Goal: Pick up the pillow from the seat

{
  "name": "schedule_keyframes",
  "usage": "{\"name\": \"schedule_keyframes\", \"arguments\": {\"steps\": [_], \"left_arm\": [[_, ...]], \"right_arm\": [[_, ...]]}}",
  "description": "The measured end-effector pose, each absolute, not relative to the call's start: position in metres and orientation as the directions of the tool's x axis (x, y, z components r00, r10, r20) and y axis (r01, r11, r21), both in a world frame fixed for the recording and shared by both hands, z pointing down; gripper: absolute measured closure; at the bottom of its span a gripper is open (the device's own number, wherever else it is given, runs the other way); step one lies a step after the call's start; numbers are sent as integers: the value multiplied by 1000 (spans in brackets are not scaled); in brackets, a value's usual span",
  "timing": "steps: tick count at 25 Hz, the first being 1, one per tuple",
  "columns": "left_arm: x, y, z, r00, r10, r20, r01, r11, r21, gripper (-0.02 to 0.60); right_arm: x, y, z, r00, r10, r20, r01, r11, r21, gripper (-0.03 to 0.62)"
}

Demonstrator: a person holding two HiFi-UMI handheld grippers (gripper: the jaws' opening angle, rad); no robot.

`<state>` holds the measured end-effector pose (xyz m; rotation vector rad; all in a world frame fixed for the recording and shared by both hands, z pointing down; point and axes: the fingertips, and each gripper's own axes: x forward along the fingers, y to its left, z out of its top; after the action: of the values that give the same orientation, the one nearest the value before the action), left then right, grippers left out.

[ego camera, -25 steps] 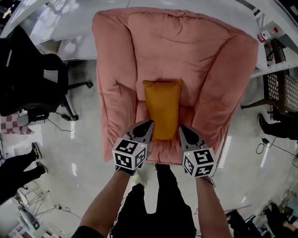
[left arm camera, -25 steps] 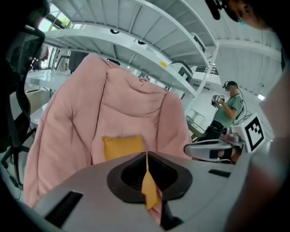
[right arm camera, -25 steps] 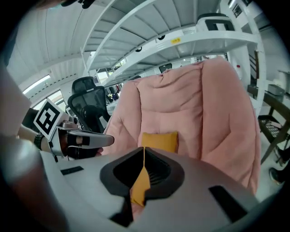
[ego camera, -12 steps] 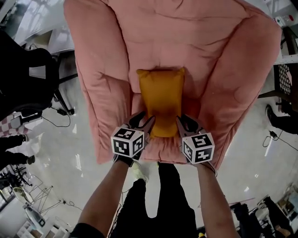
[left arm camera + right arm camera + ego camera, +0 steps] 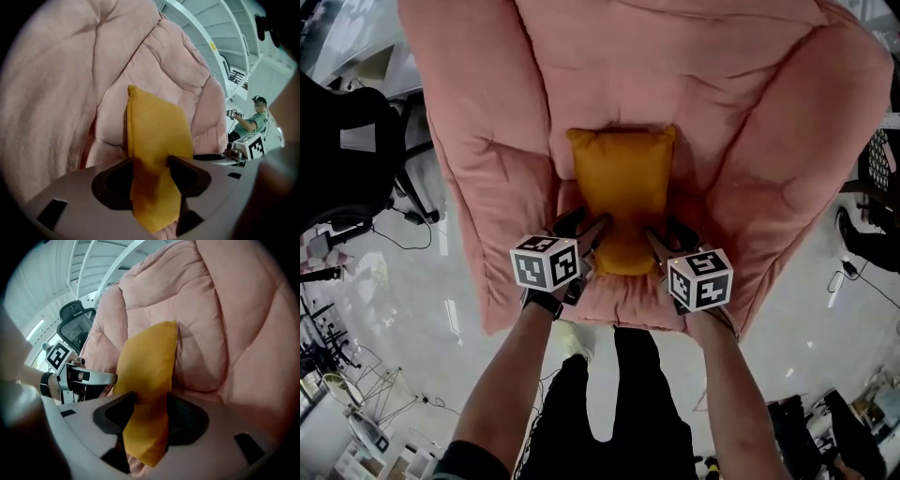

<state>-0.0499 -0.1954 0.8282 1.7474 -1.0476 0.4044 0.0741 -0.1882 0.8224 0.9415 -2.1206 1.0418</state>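
An orange pillow (image 5: pixel 623 187) lies lengthwise on the seat of a pink padded armchair (image 5: pixel 487 141). My left gripper (image 5: pixel 586 225) straddles the pillow's near left corner and my right gripper (image 5: pixel 667 234) straddles its near right corner. Both sets of jaws have just been opening and stand wide, with the pillow's edge between them. In the left gripper view the pillow (image 5: pixel 157 126) runs down through the gap of the left gripper (image 5: pixel 151 171). The right gripper view shows the pillow (image 5: pixel 147 357) likewise inside the right gripper (image 5: pixel 150 408). I see no pinch in the fabric.
The armchair's thick arms rise on both sides of the seat. A black office chair (image 5: pixel 347 159) stands to the left, a dark mesh chair (image 5: pixel 881 178) to the right. Cables lie on the glossy floor (image 5: pixel 412 309). Another person (image 5: pixel 248 122) stands far off.
Both grippers have come down and forward onto the pillow's near end. Their jaws, shut a second ago, now stand apart around its corners. The armchair fills more of the head view.
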Motion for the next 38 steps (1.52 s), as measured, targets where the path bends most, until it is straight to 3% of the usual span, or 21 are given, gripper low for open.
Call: {"name": "schedule_keyframes", "arguments": {"steps": [5,11,21,38], "left_arm": [[-47,-196,831,598,-448,665,-774,-107,624,341],[-41,-200,836,587,-452,672,-782,-100,616,379],[-41,-195,832,525,-440,728,-834,-97,543,505],[-34,-176,750,518,-505,691,-844,-174,507,523]], "right_arm": [[72,-191,830,-592,-306,746,-784,433,-445,385],[67,-193,836,-602,-275,750,-772,442,-457,428],[62,-187,832,-578,-275,768,-780,463,-421,507],[68,-161,761,-570,-376,731,-803,444,-398,517]]}}
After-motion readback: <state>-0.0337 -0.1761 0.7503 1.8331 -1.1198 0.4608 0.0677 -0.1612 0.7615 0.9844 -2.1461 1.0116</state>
